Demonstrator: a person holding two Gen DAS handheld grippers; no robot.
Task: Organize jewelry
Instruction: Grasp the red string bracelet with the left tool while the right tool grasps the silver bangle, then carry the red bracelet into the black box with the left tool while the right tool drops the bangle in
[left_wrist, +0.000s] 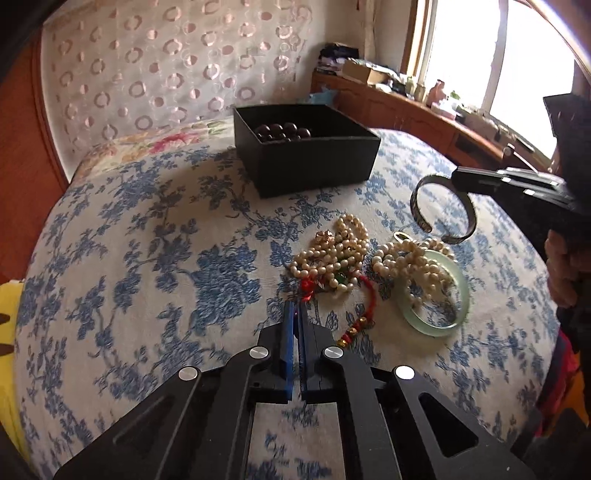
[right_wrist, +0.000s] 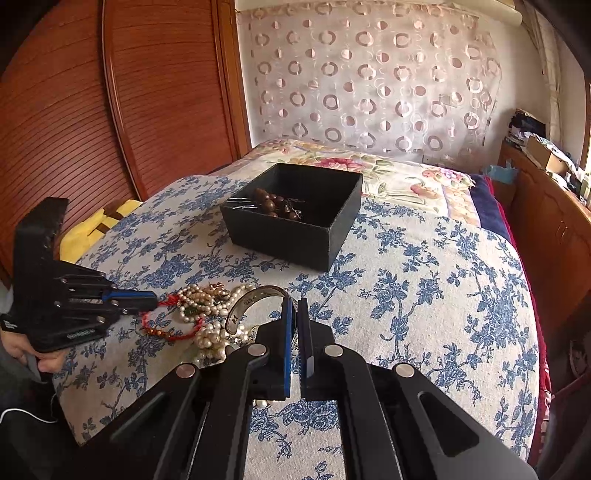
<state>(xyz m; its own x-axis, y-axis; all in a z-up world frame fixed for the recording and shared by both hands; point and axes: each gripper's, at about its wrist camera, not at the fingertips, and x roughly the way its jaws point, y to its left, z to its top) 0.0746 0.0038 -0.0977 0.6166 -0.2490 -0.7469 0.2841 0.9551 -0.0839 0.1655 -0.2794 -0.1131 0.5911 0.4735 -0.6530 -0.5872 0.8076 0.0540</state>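
A black open box (left_wrist: 306, 147) (right_wrist: 295, 214) with dark brown beads (left_wrist: 284, 132) (right_wrist: 275, 206) inside sits on the blue floral bedspread. In front of it lies a jewelry pile: pearl strands (left_wrist: 340, 254) (right_wrist: 207, 299), a red cord bracelet (left_wrist: 365, 299) (right_wrist: 166, 328) and a pale green jade bangle (left_wrist: 436, 299). My right gripper (right_wrist: 295, 306) (left_wrist: 456, 177) is shut on a silver open cuff bracelet (left_wrist: 439, 206) (right_wrist: 255, 299), held in the air above the pile. My left gripper (left_wrist: 297, 310) (right_wrist: 153, 295) is shut on the red cord's end at the pile's near edge.
A wooden sideboard (left_wrist: 406, 107) with clutter stands under the window at the right. A curtain with ring pattern (right_wrist: 369, 74) hangs behind the bed, a wooden wardrobe (right_wrist: 110, 92) is at the left. A yellow cloth (right_wrist: 92, 229) lies at the bed's left edge.
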